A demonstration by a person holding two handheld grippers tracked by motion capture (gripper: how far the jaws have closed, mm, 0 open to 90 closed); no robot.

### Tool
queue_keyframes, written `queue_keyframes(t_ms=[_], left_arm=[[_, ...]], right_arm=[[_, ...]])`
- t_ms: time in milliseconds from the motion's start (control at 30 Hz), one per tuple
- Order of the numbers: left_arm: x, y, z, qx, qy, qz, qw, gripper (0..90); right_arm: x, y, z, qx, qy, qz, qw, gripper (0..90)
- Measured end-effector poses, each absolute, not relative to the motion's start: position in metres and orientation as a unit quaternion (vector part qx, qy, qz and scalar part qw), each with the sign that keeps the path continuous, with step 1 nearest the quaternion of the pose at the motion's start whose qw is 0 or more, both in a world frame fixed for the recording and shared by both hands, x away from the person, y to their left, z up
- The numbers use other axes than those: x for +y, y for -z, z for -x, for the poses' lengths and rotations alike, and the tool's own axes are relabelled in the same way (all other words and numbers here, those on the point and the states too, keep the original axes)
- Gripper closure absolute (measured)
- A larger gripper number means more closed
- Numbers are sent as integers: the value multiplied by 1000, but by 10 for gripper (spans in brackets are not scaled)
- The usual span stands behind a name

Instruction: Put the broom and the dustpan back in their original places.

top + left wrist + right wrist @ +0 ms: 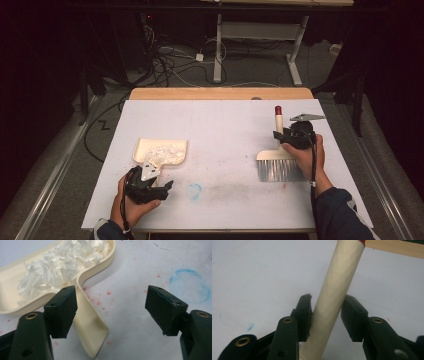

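Two handheld grippers are at work over the white sheet-covered surface. The left gripper sits near the front left, and its black fingers are spread wide with nothing between them; in the left gripper view one finger hangs over the flat handle of a cream plastic dustpan, though I cannot tell if it touches. That dustpan lies just beyond the left gripper, its tray holding a heap of white shredded scraps. A faint blue ring mark stains the surface to the side of the spread fingers.

The right gripper is out on the right half of the surface. Its fingers are clenched on the cream round handle of a small hand brush, one pressing each side. The handle ends in a red cap pointing toward the far edge, and the brush's grey bristles rest on the surface near the person's right hand.
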State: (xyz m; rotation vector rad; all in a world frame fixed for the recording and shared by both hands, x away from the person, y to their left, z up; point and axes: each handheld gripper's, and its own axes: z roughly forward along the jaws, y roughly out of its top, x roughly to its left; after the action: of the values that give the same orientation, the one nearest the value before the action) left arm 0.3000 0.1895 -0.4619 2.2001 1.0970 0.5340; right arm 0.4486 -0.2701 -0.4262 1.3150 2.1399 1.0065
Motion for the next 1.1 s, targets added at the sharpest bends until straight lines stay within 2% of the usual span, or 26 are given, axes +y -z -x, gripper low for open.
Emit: queue_keyframes(t_ms=[233, 500, 667, 1100], left_arm=[[178, 465, -298, 385, -217, -841, 312, 231], [176, 465, -296, 383, -218, -840, 318, 221], [177, 464, -295, 383, -225, -838, 317, 191], [176, 464, -293, 368, -235, -841, 319, 191]], right_arm=[[-266, 420, -446, 759, -371, -472, 253, 565], [-261, 410, -437, 750, -393, -445, 292, 477], [-257, 403, -431, 746, -417, -424, 299, 412], [-246, 395, -421, 744, -440, -400, 305, 281]])
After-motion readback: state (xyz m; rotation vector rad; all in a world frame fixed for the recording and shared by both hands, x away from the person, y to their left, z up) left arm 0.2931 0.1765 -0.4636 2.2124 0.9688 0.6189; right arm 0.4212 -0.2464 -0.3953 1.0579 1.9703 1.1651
